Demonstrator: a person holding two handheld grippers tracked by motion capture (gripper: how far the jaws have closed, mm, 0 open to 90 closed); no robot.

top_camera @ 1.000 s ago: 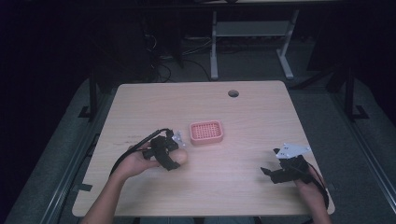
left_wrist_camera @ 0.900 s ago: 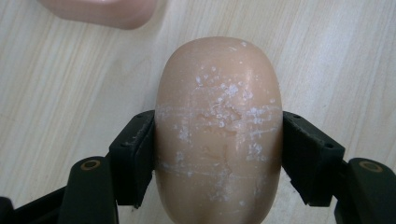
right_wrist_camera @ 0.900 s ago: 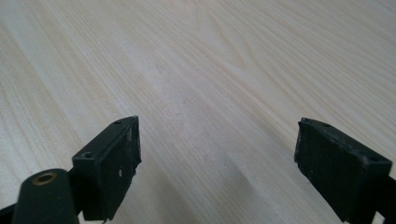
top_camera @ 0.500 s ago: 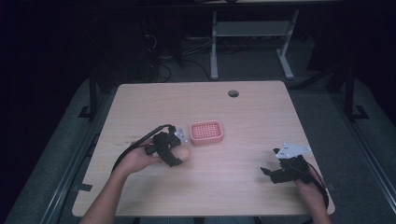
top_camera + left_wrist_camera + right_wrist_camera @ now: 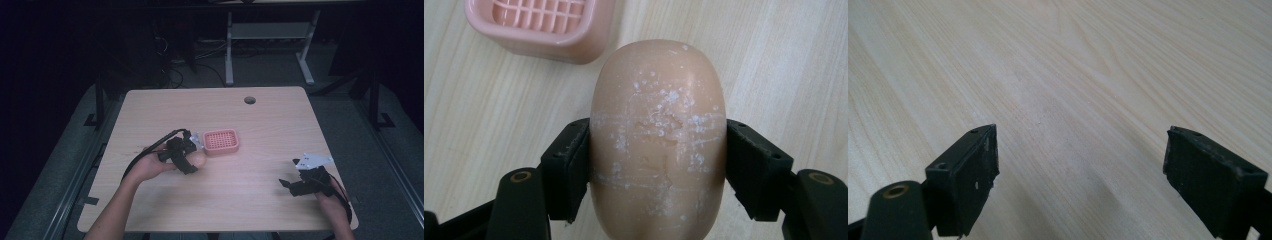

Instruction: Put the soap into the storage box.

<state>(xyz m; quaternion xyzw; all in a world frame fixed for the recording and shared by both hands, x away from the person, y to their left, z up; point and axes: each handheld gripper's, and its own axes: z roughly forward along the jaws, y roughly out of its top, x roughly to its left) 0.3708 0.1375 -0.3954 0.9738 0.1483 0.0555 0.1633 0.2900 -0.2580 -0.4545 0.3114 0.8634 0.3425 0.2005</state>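
Left gripper [image 5: 192,161] clamped on the peach soap bar [image 5: 658,137], pads pressing both flanks, soap just beside the pink slotted dish [image 5: 220,141], right gripper [image 5: 290,186] spread wide over bare table [image 5: 260,120], well apart.

Black left hand-held gripper [image 5: 189,159], trailing black cable, right hand-held gripper [image 5: 292,186], grey three-cornered plate, brass-ringed screw holes

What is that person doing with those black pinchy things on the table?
A person holds a gripper in each hand at a wooden table. The left gripper is squeezing a peach-coloured bar of soap between its two jaws, right beside a pink soap dish with a grid top. The soap is not in the dish yet. The right gripper is open and holds nothing, sitting near the table's right edge, away from the soap.
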